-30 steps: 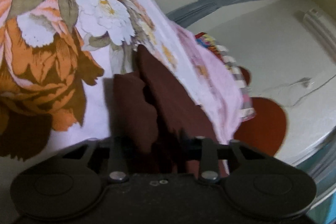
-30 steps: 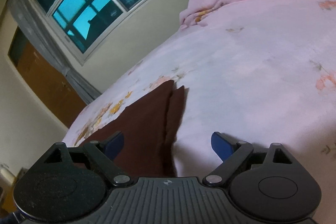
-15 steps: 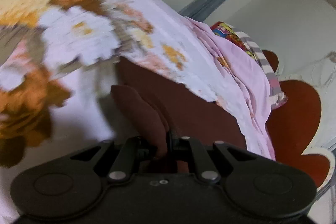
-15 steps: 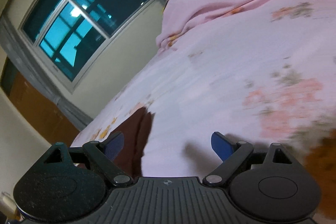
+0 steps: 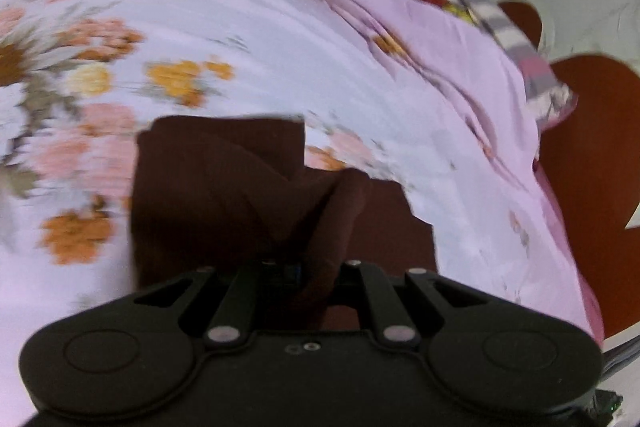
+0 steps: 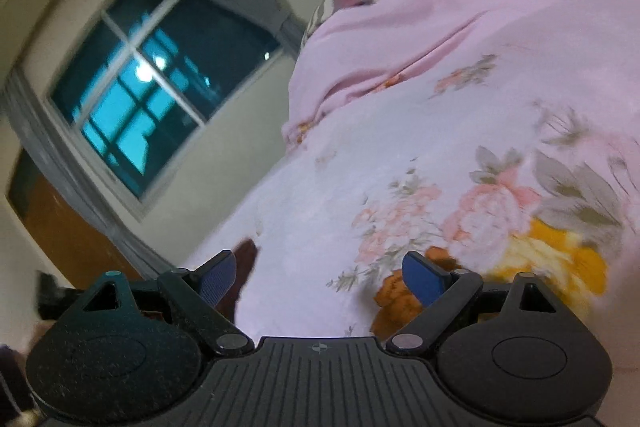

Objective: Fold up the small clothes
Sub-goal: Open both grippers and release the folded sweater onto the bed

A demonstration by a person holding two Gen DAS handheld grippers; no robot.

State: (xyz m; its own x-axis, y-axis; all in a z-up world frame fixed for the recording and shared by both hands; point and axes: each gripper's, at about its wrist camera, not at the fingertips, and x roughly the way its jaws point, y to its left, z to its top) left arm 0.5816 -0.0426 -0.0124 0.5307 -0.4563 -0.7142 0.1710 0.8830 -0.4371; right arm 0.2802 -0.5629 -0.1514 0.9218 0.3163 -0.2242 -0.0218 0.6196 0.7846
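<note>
A dark brown garment (image 5: 224,183) lies on the pink flowered bedsheet (image 5: 280,39) in the left wrist view. My left gripper (image 5: 308,271) is shut on a pinched fold of it, and the cloth rises in a ridge from the bed into the jaws, which the fabric hides. In the right wrist view my right gripper (image 6: 320,277) stands open over the sheet (image 6: 400,147), nothing between its blue pads (image 6: 420,277). Only a thin sliver of the brown garment (image 6: 250,255) shows by its left pad.
A striped pillow (image 5: 516,39) and a reddish-brown headboard (image 5: 592,155) sit at the bed's far end. A dark window (image 6: 160,79) with grey curtains (image 6: 52,147) fills the wall beyond the bed, with a brown door (image 6: 52,223) beside it.
My left gripper closed on the brown garment and lifted its fold up from the sheet. My right gripper swung sideways away from the garment, staying open.
</note>
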